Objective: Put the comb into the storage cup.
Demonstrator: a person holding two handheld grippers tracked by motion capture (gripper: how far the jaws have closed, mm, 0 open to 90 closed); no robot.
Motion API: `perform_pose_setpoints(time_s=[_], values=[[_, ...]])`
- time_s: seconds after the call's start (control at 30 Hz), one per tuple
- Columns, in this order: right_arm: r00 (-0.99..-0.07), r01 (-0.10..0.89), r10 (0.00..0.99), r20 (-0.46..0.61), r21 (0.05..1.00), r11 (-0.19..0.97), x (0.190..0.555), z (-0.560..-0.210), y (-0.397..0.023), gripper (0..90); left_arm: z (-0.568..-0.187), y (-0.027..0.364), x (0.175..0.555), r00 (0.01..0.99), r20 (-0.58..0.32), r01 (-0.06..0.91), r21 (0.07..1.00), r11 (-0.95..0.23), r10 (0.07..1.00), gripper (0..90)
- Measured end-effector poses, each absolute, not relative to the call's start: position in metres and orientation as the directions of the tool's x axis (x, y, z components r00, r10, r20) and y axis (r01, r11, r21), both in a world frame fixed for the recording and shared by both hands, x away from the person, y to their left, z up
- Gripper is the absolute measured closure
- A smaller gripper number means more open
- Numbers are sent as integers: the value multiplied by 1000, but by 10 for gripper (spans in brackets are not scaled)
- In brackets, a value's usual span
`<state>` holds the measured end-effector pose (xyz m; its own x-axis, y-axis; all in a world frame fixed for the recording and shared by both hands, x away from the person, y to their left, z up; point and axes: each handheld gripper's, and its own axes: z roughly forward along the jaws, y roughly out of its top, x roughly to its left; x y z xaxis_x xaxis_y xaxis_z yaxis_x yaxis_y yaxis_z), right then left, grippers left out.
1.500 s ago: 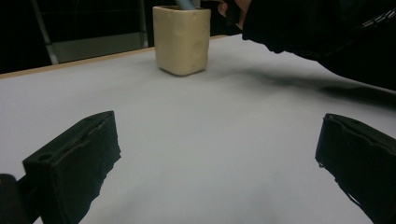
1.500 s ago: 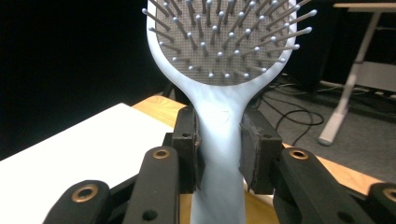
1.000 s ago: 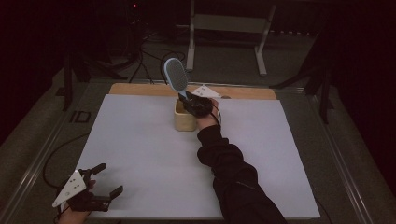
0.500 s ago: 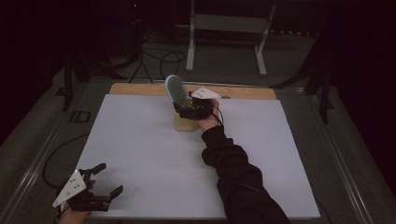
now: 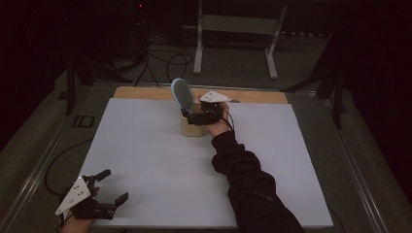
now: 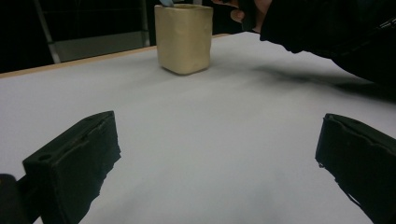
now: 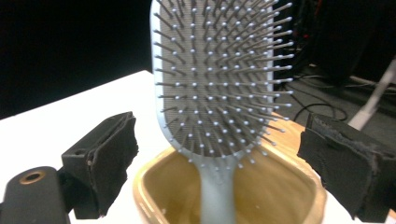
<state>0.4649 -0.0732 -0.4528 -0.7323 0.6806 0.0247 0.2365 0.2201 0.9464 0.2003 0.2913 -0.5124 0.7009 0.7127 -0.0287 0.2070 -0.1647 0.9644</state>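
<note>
Right tool [image 5: 194,118] sits at far middle of bench, jaws spread wide w/ pads clear of everything; they've just been opening, and the pale blue plastic paddle hairbrush [image 7: 219,79] stands between them but untouched. In right gripper view the brush's bristle face looks toward the camera, handle going down into the tan square-ish cup w/ rounded corners [image 7: 280,186]. High view: brush [image 5: 181,94] leans left-and-back out of the cup [image 5: 190,127], head well above the rim. Cup stands upright on the white sheet covering the bench [image 5: 145,160], near its far edge, just in front of a bare wooden strip [image 5: 145,92]. Person's dark sleeve [image 5: 243,174] reaches in from bottom right to that tool.

Left tool [image 5: 112,187] rests at near left corner of bench, well apart from cup, jaws wide, nothing between them. Left gripper view looks across bare sheet to the cup [image 6: 184,38], w/ sleeve [image 6: 327,28] at upper right.
</note>
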Motion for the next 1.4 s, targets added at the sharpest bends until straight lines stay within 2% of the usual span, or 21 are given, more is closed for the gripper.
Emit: perform_pose_setpoints(time_s=[0.8,1.4], values=[[-763,248,646,12,929,275,455,-437,-76,98,-512,292,200,701,-28,207,964,-166,712,0],[-774,273,632,42,923,273,440,-432,-102,98,-512,291,199,698,-23,205,964,-169,715,0]])
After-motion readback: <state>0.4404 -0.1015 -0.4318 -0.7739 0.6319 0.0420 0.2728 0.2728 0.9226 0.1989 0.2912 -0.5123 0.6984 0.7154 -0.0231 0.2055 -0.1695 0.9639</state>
